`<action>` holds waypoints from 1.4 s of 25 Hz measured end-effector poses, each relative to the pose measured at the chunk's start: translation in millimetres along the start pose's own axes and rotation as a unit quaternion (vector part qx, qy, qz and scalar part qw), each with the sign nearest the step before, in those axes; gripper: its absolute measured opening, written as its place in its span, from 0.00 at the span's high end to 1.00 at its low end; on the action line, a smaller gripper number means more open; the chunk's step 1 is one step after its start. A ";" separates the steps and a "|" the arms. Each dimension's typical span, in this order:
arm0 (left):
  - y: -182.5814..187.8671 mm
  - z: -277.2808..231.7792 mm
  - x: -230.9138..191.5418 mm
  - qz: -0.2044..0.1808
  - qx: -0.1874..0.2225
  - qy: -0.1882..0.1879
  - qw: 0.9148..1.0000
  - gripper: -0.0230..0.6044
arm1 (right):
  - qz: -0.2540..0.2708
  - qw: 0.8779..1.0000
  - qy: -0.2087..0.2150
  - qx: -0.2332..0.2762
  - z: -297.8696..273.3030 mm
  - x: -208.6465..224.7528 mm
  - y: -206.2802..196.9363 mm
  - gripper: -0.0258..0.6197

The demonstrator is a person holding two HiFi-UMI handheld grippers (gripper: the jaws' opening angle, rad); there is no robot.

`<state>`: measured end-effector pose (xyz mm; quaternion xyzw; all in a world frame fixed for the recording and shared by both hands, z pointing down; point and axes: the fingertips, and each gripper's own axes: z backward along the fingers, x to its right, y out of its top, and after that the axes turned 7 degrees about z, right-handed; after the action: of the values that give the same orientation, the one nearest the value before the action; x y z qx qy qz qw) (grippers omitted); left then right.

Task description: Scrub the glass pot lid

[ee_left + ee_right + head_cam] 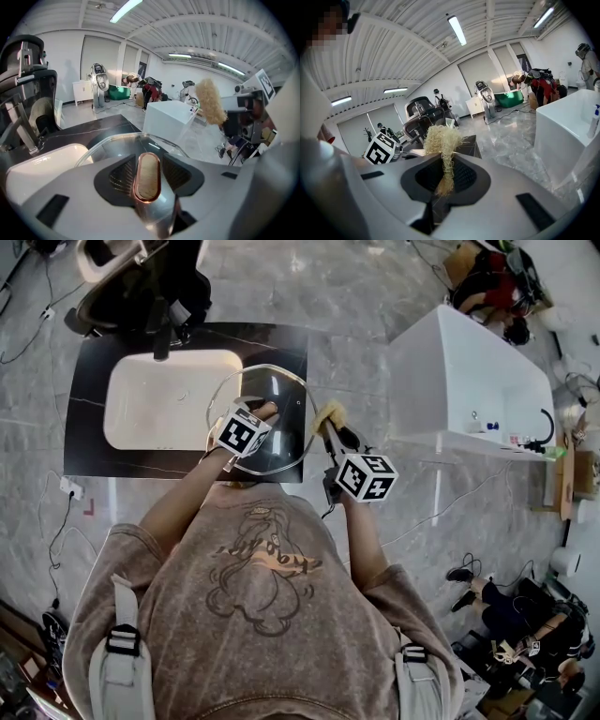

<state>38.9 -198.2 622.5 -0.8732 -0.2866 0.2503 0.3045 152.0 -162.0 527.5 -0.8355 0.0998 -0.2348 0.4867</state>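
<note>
Both hold firm: left gripper (265, 413) clamps the glass pot lid (281, 390) by its handle (146, 174), right gripper (329, 425) pinches a fibre scrubber (328, 412) just beside the lid's right rim.

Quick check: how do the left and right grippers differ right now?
The left gripper is shut on the handle of the glass pot lid; the right gripper is shut on a straw-coloured fibre scrubber. The left sits over the black counter; the right hangs beside its edge. Both hold something.
</note>
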 end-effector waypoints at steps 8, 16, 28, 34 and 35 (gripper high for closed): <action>45.5 47.7 14.8 0.016 0.089 -0.002 0.996 0.94 | 0.008 1.000 0.014 0.001 -0.3 -13.2 5.1 0.90; 82.3 117.4 32.5 0.008 0.180 -0.023 0.983 0.94 | 0.077 0.995 0.034 0.045 13.3 -50.7 42.3 0.90; 95.5 183.0 33.6 -0.004 0.290 0.002 0.957 0.94 | 0.133 0.983 0.063 0.110 35.6 -81.2 84.0 0.90; 93.9 180.9 34.5 0.003 0.289 0.001 0.957 0.94 | 0.137 0.982 0.071 0.106 33.8 -82.5 81.2 0.90; 93.2 180.3 34.2 0.003 0.287 0.001 0.958 0.94 | 0.137 0.982 0.072 0.104 33.1 -82.5 80.4 0.90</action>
<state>-14.7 -166.5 426.3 -0.7501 -0.1992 0.3224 0.5420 101.4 -144.7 420.3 -0.7395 0.2234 -0.2345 0.5902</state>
